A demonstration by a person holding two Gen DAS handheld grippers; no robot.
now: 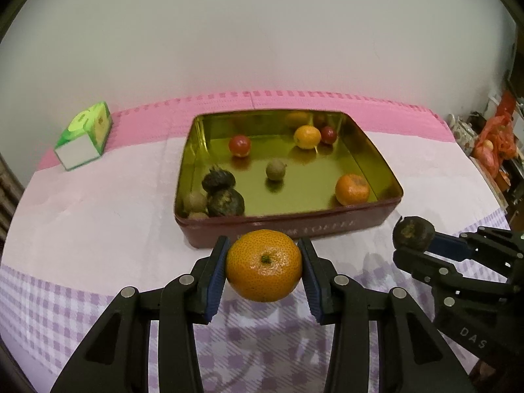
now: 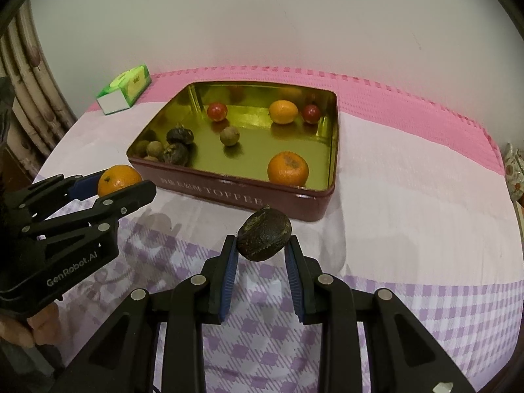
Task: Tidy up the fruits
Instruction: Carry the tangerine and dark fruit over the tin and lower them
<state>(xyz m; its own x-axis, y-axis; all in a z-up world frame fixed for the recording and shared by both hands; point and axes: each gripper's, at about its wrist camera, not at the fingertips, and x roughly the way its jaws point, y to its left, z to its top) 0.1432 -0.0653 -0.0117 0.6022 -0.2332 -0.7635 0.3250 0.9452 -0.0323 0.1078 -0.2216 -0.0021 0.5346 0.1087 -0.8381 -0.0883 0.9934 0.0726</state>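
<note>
While both grippers hung above the checked lilac cloth [image 1: 82,301] in front of the tin, each one was clamped on a fruit. The left gripper [image 1: 264,270] held an orange mandarin [image 1: 264,264] between its blue pads, with the stem end turned toward the camera. The right gripper [image 2: 261,255] pinched a dark wrinkled fruit [image 2: 264,234] near the tips of its fingers; in the left wrist view this fruit showed at the right side, just before the tin's corner.

Behind them stood the open toffee tin [image 2: 242,196], dark red outside and golden inside, and both held fruits were near its front wall but outside it. Inside, at the front right, lay a second mandarin [image 2: 288,168]. In the front left corner two dark fruits [image 1: 225,200] lay touching each other, with some small brown fruits [image 1: 195,201] beside them. One small brown round fruit [image 1: 275,169] lay alone near the middle. At the far side were a red fruit [image 1: 239,145], a yellow-orange fruit [image 1: 307,136] and another red one [image 1: 328,134] just beside it.

Farther left, on the pink cloth [image 2: 393,91], stood a green tissue box [image 2: 126,89], well apart from the tin.
</note>
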